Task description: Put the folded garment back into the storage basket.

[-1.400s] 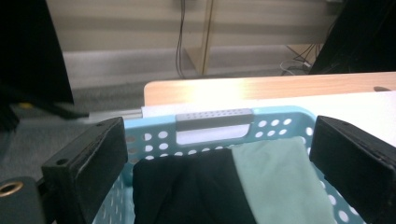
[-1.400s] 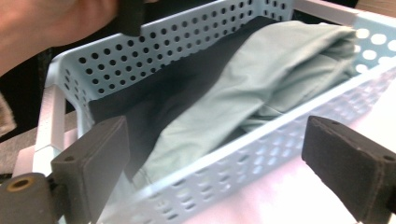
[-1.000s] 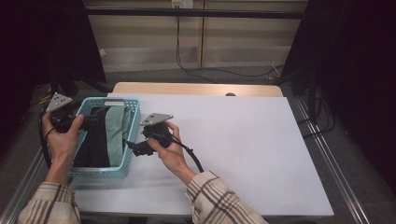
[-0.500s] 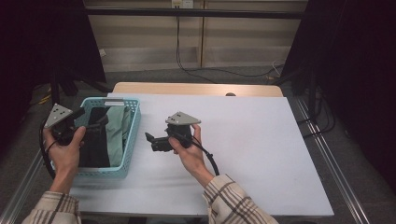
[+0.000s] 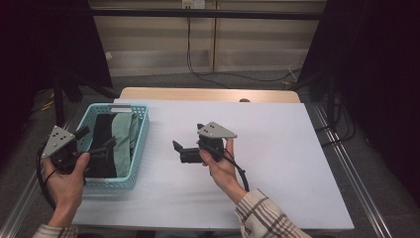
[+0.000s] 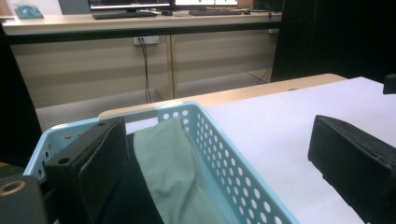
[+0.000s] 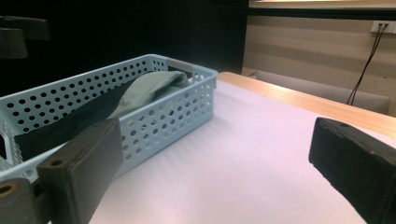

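Observation:
A light blue perforated basket (image 5: 139,130) stands at the table's left, with a grey-green cloth (image 5: 123,136) and a black cloth (image 5: 101,131) lying in it. My left gripper (image 5: 98,139) hangs over the basket's near left side, open, nothing between its fingers. In the left gripper view its jaws stand wide apart, with the basket wall (image 6: 224,154) and green cloth (image 6: 168,158) between them. My right gripper (image 5: 179,152) is held above the middle of the white table (image 5: 282,148), open and empty, pointing left at the basket (image 7: 140,112).
A wooden desk edge (image 5: 208,94) runs behind the white table. Cables (image 5: 223,74) trail on the floor beyond it. Dark curtains (image 5: 376,64) close both sides, and a metal rail (image 5: 341,153) lines the table's right edge.
My right gripper has moved right, away from the basket, to the table's middle. The left gripper has drawn back toward the person along the basket's left side.

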A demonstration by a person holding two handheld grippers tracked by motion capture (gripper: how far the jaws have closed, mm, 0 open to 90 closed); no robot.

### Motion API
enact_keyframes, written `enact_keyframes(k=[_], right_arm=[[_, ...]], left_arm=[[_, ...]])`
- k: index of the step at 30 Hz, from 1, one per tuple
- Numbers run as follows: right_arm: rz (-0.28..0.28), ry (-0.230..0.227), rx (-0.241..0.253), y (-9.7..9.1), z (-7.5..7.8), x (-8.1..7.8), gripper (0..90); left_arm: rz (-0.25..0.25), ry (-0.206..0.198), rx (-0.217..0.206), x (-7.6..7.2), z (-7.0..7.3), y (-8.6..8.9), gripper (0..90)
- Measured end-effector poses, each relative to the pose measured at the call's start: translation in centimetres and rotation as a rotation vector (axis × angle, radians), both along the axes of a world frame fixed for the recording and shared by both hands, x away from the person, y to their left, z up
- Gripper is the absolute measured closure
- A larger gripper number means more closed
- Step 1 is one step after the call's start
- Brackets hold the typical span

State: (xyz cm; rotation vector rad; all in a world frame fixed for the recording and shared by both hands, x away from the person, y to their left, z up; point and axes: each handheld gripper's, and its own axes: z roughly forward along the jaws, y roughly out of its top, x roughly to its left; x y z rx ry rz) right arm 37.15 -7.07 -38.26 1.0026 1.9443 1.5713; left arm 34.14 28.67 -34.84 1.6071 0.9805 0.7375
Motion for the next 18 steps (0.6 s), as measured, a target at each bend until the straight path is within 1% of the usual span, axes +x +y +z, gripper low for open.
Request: enact_keyframes(k=[1, 2, 4, 5, 9, 11, 12, 13, 14, 15, 16, 17, 18], right_arm=[[-0.002, 0.003, 0.004, -0.3, 0.0, -0.2, 3.4], [-0.002, 0.0, 0.002, -0.6, -0.1, -0.3, 3.5], [-0.014, -0.006, -0.003, -1.3, -0.2, -0.7, 3.5], [-0.016, -0.004, 0.001, -1.6, -0.2, -0.8, 3.5], [-0.041, -0.003, -0.005, -3.2, -0.4, -1.5, 3.3], [-0.055, -0.005, -0.006, -3.9, -0.4, -1.8, 2.8], [-0.071, -0.013, -0.012, -4.4, -0.3, -2.0, 2.8], [-0.077, -0.012, -0.012, -4.7, -0.3, -2.1, 2.9], [-0.084, -0.013, -0.009, -5.1, -0.3, -2.3, 2.9], [-0.089, -0.006, -0.003, -5.7, -0.2, -2.4, 2.9], [-0.103, 0.0, -0.004, -6.0, -0.2, -2.5, 3.0], [-0.119, -0.001, -0.006, -6.4, -0.2, -2.7, 3.3], [-0.132, -0.001, 0.005, -6.8, -0.2, -3.0, 3.4]], left_arm=[[-0.006, 0.0, -0.014, -0.2, 0.1, -0.2, 5.1], [-0.01, -0.004, -0.012, -0.6, 0.2, -0.6, 5.1], [-0.011, -0.034, 0.01, -1.3, 0.4, -1.2, 5.0], [-0.013, -0.045, 0.011, -1.6, 0.4, -1.5, 4.8], [-0.023, -0.046, 0.008, -2.0, 0.0, -2.5, 4.8], [-0.042, -0.028, -0.001, -2.0, -0.3, -3.0, 4.8], [-0.035, -0.024, -0.002, -2.0, -0.4, -3.2, 4.8], [-0.032, -0.02, -0.02, -1.9, -0.6, -3.4, 4.8], [-0.042, -0.009, -0.053, -1.8, -0.8, -3.6, 4.8], [-0.051, -0.014, -0.065, -1.7, -0.9, -3.8, 4.3], [-0.05, -0.025, -0.043, -1.7, -0.9, -4.1, 4.2], [-0.053, -0.034, -0.037, -1.7, -1.0, -4.5, 4.0], [-0.061, -0.032, -0.039, -1.7, -1.0, -4.8, 3.9]])
